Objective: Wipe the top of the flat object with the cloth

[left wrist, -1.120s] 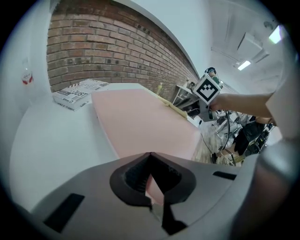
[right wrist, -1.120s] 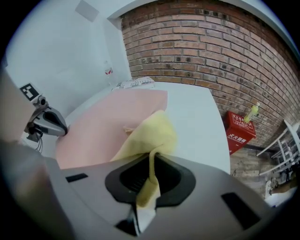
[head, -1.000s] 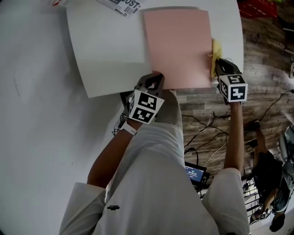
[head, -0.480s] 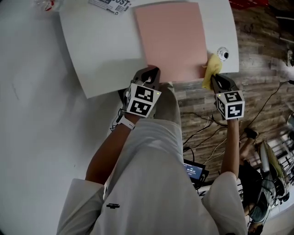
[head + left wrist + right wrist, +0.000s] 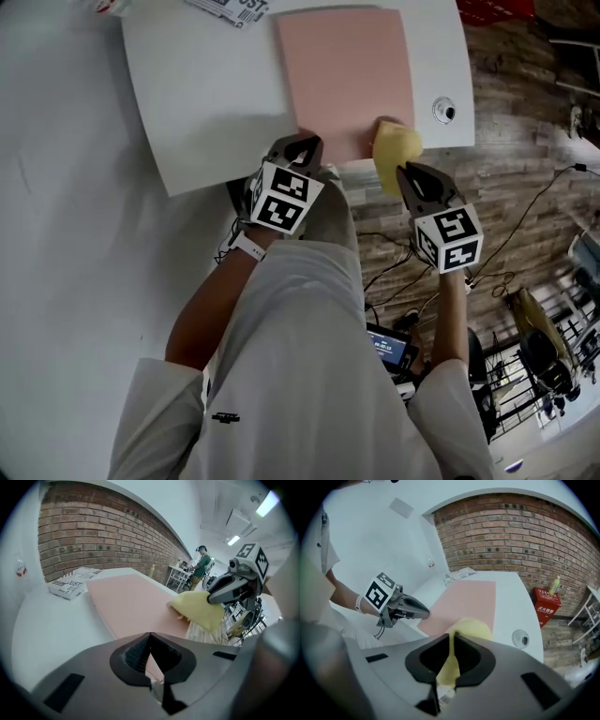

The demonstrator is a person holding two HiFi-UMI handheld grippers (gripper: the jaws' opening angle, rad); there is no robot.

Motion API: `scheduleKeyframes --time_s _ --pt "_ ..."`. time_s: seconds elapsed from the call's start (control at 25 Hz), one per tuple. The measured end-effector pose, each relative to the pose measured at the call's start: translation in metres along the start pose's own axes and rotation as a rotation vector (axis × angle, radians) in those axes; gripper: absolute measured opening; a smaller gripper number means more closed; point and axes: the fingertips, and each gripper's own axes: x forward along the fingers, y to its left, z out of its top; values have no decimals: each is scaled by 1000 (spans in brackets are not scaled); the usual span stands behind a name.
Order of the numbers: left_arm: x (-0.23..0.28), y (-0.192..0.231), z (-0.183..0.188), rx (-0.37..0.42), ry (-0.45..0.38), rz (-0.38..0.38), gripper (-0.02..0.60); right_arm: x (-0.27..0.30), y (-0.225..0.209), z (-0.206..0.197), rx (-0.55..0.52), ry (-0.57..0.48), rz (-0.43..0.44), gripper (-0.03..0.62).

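A pink flat sheet (image 5: 342, 75) lies on the white table (image 5: 206, 103), reaching its near edge. My left gripper (image 5: 302, 150) sits at the sheet's near left corner, shut on its edge; pink shows between the jaws in the left gripper view (image 5: 150, 634). My right gripper (image 5: 405, 171) is shut on a yellow cloth (image 5: 396, 142). The cloth rests on the sheet's near right corner. In the left gripper view the cloth (image 5: 199, 611) bunches over the pink sheet (image 5: 131, 604). In the right gripper view the cloth (image 5: 471, 627) hangs ahead of the right gripper (image 5: 452, 637).
A printed packet (image 5: 234, 7) lies at the table's far side. A round cable grommet (image 5: 443, 110) sits in the tabletop right of the sheet. Wooden floor with cables (image 5: 441, 272) lies beyond the near edge. A red box (image 5: 547, 603) stands by the brick wall.
My right gripper has carried the cloth from the sheet's right edge toward me and leftward, onto the near right corner. The left gripper has stayed at the near left corner.
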Motion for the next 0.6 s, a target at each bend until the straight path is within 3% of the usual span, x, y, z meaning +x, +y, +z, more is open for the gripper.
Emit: scheduleKeyframes --time_s 0.36,0.6 --pt "-23 -10 -14 -77 -27 -1 17 51 33 91 -206 -65 122 38" --pt "-23 -19 -23 -121 -26 -19 17 96 79 124 -484 35 292 38"
